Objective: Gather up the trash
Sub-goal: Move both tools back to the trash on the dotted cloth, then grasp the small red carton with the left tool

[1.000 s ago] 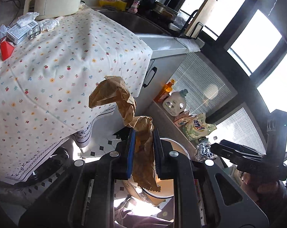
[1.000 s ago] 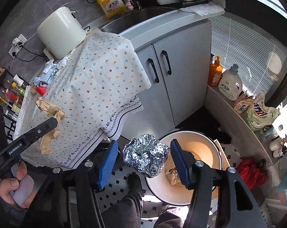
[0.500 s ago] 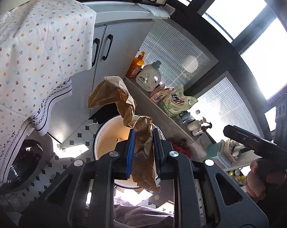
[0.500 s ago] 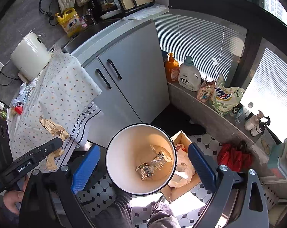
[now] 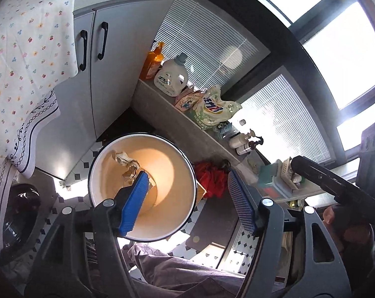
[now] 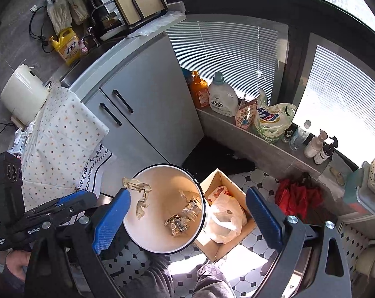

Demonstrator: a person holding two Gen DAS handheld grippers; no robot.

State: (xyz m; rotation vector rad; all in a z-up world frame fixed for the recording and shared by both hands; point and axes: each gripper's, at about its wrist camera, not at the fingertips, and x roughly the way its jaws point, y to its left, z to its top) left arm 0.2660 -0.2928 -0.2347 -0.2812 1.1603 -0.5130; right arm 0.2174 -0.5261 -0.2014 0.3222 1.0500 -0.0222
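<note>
So I'm over the trash bin (image 6: 162,208) at the lower middle of the right wrist view, and the left hand-held gripper (image 5: 187,203) is just opening up, nothing between its blue pads. The crumpled brown paper (image 6: 138,193) is at the upper left of the bin mouth, looks like it's dropping in or hanging by the rim, can't tell which. The foil ball (image 6: 180,219) already sits at the bottom with some other wrappers.

My right hand-held gripper (image 6: 187,221) is spread wide and empty, hovering over the same bin.

Tip for this step: open the pads fully while centred over the bin, not near the edge, since light paper drifts. I'd say it could catch on the rim or land in the cardboard box (image 6: 222,213) touching the bin on the right. Give it a beat before swinging away to the flowered tablecloth (image 6: 61,139) at the left, where more litter seems to wait.
</note>
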